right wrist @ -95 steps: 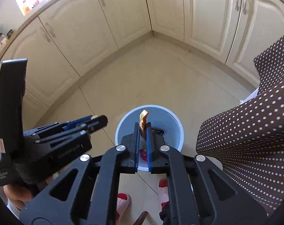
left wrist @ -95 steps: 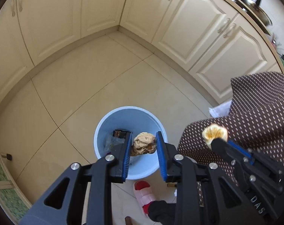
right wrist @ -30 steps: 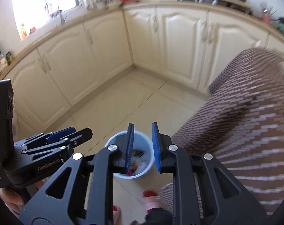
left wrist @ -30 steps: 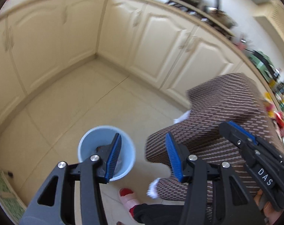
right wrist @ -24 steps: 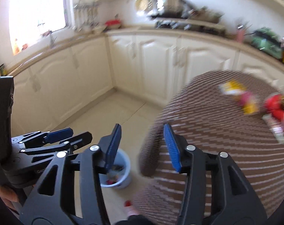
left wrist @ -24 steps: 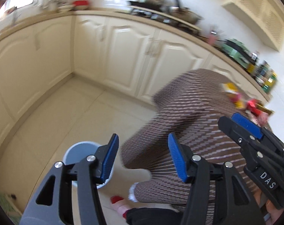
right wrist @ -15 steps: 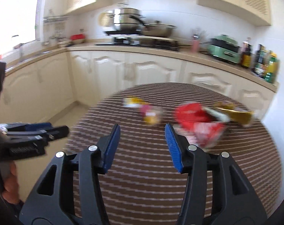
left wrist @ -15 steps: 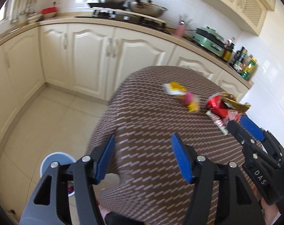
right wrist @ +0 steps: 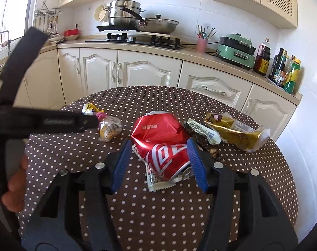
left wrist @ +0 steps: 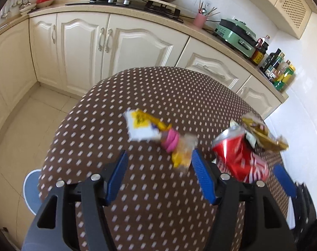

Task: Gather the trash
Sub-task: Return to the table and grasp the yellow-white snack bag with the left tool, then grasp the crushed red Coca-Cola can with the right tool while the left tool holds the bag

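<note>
Note your right gripper (right wrist: 158, 163), jaws empty and opening astride the crushed red can (right wrist: 161, 144): its slick dented sides may squirt free when clamped.

Crushed red aluminium can (right wrist: 162, 144) lies on its side mid-table, a torn white wrapper strip (right wrist: 158, 183) under its near end. Left of it: clear-and-yellow crumpled wrapper (right wrist: 110, 128), pink band (left wrist: 170, 140), yellow-white packet (left wrist: 140, 127). Right: white-and-dark wrapper (right wrist: 202, 135), then gold foil pack (right wrist: 235, 132).
</note>
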Demonstrator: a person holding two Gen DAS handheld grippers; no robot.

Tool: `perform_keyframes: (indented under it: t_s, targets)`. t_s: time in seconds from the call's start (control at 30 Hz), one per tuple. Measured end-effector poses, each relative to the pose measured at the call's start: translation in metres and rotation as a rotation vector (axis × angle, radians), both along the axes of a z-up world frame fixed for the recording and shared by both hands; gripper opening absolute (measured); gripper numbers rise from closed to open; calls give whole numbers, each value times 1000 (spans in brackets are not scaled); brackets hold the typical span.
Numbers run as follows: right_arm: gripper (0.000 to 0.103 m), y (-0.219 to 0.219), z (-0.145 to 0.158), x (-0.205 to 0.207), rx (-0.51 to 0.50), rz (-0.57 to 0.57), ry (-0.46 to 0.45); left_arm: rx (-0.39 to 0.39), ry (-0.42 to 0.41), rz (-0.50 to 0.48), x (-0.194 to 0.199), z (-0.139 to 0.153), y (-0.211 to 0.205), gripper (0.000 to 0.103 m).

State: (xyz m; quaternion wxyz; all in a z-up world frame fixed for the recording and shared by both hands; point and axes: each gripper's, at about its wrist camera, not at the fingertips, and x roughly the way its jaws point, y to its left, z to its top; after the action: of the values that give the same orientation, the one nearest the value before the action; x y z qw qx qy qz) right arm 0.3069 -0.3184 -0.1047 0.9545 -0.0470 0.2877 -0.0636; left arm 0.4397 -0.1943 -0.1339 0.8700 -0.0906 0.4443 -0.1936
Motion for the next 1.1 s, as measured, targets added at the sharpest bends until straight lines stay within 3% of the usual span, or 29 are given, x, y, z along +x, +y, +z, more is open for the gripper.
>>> perform_keyframes:
  t_s: [0.23,0.27,0.3,0.37,0.53,0.9,0.93,0.97,1.0,1.1]
  targets:
    - [59,1,-4,14,-31,21,22,38,27,33,30,-9,-19,62]
    - [59,1,-5,15,-35,24,29,45,20,31,30,-9,-20,57]
    - [59,1,-5,16,-41,23,31,46,6,16,30,-8,-23,44]
    - [59,3,-6,18,-67,20,37,38,-3,-8,27,-5,-24,30]
    - [60,15,-9,26,-167,24,64,87,-45,-39,15,-2,-19,25]
    - [60,41,-29,52,-358,12,181,79,-73,-89,-24,4,30,19]
    - [57,42,-32,55,-375,7,193,74,-75,-97,-27,4,32,19]
    - [39,42,-34,57,-380,5,207,69,-77,-109,-31,4,35,15]
    - [34,42,-37,59,-384,2,223,66,-78,-115,-34,4,38,15]
    - [30,39,-37,60,-385,-20,220,49,-78,-135,-43,3,47,14]
